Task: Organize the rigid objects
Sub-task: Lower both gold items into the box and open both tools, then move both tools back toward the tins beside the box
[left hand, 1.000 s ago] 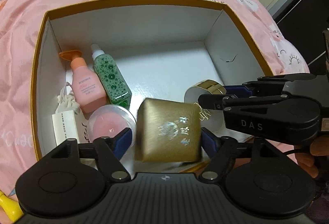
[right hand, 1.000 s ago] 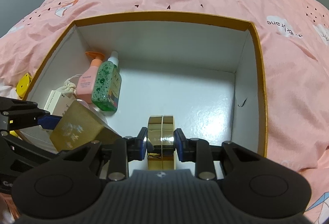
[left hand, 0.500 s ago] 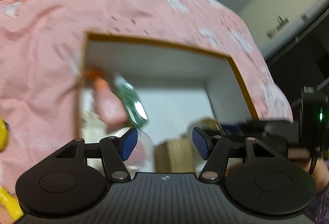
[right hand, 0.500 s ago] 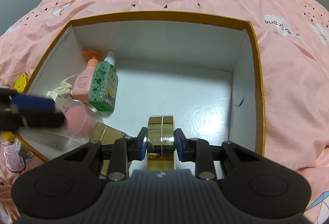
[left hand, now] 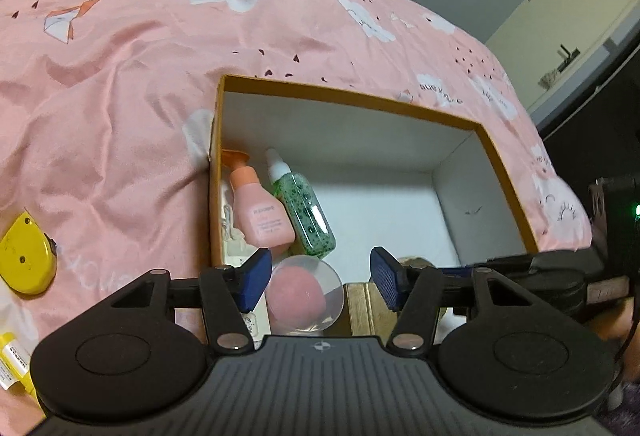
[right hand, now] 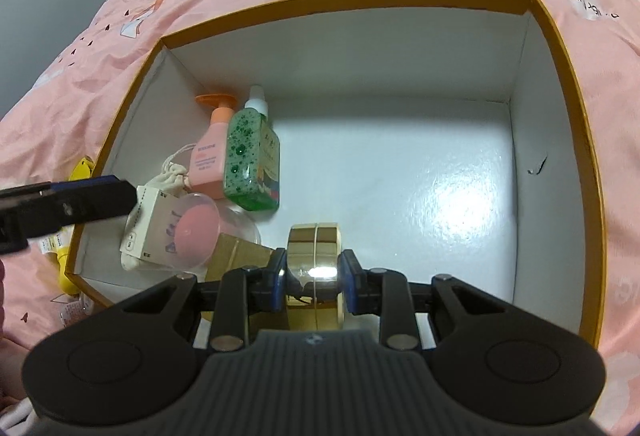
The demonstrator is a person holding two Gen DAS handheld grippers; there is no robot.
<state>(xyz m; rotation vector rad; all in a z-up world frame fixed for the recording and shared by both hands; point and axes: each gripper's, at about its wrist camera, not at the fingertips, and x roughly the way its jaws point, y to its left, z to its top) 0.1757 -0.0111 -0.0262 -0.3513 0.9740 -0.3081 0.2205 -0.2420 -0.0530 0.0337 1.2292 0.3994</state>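
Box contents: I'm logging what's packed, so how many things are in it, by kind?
Bottles: 2, pink bottle and green bottle
Gold containers: 2, square box and round tin in right tool
Clear round case: 1
Cream carton: 1
Cloth pouch: 1
Total: 7

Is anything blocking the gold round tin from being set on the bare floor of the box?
Nothing visible does. The right hand-held gripper holds the gold tin over bare white floor of the box; the gold carton and green bottle sit off to its left.
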